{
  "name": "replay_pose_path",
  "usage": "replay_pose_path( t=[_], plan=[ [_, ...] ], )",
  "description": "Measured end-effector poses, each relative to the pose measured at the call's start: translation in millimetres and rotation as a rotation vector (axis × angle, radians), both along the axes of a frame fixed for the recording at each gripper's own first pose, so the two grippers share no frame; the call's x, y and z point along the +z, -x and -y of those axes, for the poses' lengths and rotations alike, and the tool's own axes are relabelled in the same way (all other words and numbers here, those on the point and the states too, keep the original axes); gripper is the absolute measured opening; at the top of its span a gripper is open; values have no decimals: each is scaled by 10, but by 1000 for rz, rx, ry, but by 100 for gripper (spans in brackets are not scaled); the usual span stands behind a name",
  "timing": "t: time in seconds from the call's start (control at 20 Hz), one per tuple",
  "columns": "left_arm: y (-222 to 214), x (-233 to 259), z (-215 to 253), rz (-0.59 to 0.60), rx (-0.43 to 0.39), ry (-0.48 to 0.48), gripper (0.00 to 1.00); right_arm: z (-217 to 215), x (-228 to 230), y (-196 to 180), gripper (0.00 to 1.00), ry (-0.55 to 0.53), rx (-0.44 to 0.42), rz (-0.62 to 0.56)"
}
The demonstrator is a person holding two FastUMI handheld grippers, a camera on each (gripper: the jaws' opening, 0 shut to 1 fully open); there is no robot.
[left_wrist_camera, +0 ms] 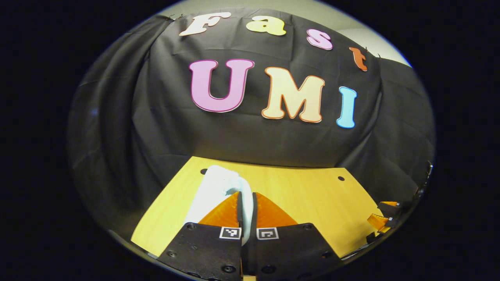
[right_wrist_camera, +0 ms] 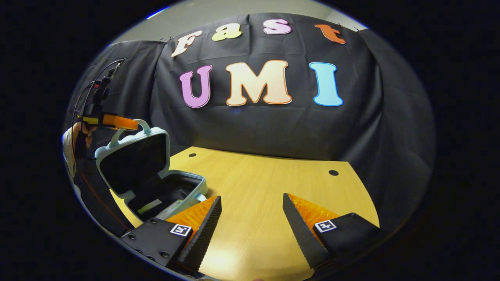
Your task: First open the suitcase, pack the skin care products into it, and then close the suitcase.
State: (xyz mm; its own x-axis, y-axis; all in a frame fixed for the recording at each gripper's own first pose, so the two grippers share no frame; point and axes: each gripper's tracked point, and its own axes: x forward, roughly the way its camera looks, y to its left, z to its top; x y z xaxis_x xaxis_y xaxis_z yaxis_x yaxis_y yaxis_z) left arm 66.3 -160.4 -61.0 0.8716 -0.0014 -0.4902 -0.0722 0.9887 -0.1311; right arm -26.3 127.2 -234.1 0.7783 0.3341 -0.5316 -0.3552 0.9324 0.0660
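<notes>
In the right gripper view a pale suitcase [right_wrist_camera: 195, 186] lies open at the table's left edge, its lid [right_wrist_camera: 166, 146] tilted up and back. Its dark base holds pale flat items [right_wrist_camera: 153, 205]; what they are is too small to tell. My left gripper [right_wrist_camera: 119, 122], held by a hand [right_wrist_camera: 80, 130], is shut on the lid's handle [right_wrist_camera: 146, 125]. In the left gripper view that white handle [left_wrist_camera: 218, 187] sits pinched between the orange fingers of the left gripper [left_wrist_camera: 247, 200]. My right gripper [right_wrist_camera: 252, 200] hangs open over bare table, right of the suitcase, with nothing between its fingers.
The yellow wooden table [right_wrist_camera: 269, 183] has small dark holes near its back edge [right_wrist_camera: 333, 172]. Black cloth walls close in behind and on both sides. In the left gripper view the right gripper [left_wrist_camera: 384, 219] shows at the far right edge.
</notes>
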Motion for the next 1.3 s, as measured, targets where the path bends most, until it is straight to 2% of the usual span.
replay_pose_path(
  t=[0.15,0.5,0.85,1.0,1.05,1.2,1.3],
  plan=[
    [-42,-243,502,-34,-67,51,0,225,20,15,98,0,-29,4],
    [-21,-930,1197,-136,-141,47,1,685,58,26,98,11,-82,14],
    [44,-1444,1510,-201,-137,50,8,963,70,-25,98,21,-91,20],
    [-39,-1244,1537,-116,-103,4,18,1020,144,-132,98,16,-91,39],
    [-63,-1143,1613,-82,-104,7,24,1030,201,-173,98,11,-93,55],
    [-107,-716,1662,48,-77,-43,81,987,508,-393,98,-2,-103,146],
    [-94,-407,1703,141,-59,-75,92,897,783,-516,98,-25,-119,215]
  ],
)
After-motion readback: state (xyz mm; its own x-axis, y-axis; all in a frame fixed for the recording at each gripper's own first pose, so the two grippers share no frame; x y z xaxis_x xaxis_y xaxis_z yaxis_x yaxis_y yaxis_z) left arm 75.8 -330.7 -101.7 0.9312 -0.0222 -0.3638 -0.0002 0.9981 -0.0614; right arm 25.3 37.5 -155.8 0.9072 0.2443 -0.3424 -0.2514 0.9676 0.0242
